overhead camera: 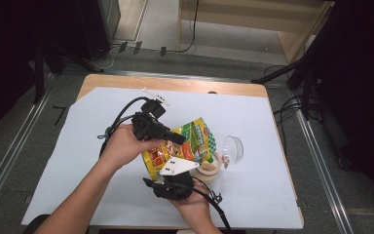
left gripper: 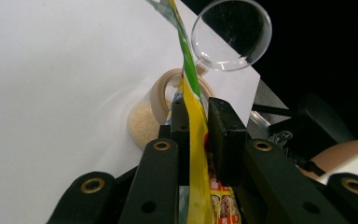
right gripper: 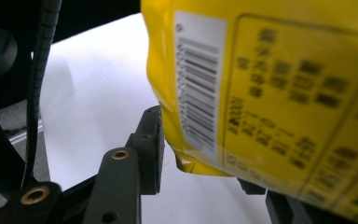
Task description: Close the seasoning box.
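Right gripper view alone shows the pouch's barcode (blurred) — back face.

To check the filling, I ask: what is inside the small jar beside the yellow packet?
The jar holds pale fine grains, seen through its clear wall. The yellow packet, pinched by the left claw, covers its mouth, so the fill level stays hidden.

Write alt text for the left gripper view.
The left gripper clamps its two black jaws on the edge of a yellow and green food pouch, over a small jar of pale granules. The jar's clear hinged lid stands open above white paper.
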`<state>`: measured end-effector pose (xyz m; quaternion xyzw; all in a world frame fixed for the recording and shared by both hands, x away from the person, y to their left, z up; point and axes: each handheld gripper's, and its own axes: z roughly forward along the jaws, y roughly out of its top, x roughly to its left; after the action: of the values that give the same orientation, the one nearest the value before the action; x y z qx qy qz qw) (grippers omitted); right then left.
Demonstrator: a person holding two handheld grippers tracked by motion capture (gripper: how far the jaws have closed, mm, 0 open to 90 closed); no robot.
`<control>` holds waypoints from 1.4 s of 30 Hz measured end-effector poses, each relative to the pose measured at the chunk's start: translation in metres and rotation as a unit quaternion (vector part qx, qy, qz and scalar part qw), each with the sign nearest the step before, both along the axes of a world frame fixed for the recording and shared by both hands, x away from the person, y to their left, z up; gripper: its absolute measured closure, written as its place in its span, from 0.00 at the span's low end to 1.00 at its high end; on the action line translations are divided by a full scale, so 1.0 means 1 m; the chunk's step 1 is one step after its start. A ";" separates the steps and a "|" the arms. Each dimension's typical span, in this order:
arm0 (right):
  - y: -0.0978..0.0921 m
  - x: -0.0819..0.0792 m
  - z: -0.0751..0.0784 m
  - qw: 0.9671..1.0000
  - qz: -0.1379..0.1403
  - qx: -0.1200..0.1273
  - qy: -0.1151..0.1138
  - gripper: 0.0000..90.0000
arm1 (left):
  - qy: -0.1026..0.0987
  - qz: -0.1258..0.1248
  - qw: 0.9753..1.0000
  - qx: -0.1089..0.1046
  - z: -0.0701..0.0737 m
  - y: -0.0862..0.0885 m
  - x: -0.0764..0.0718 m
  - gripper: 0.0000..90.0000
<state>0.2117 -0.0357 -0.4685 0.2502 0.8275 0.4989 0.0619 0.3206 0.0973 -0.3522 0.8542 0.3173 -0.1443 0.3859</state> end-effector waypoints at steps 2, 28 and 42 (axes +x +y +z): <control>0.000 0.000 -0.001 1.000 0.000 -0.001 0.003 0.66 | 0.002 -0.001 1.000 0.000 -0.002 0.003 -0.001 0.91; -0.004 0.003 -0.009 1.000 -0.006 -0.012 0.010 0.60 | 0.017 -0.021 1.000 -0.009 -0.007 0.024 0.002 0.92; -0.003 0.003 -0.014 1.000 -0.007 -0.015 0.011 0.61 | 0.014 -0.009 1.000 -0.009 -0.011 0.012 0.005 0.89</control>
<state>0.2146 -0.0382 -0.4821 0.2609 0.8339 0.4827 0.0599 0.3257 0.1095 -0.3635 0.8514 0.3135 -0.1622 0.3880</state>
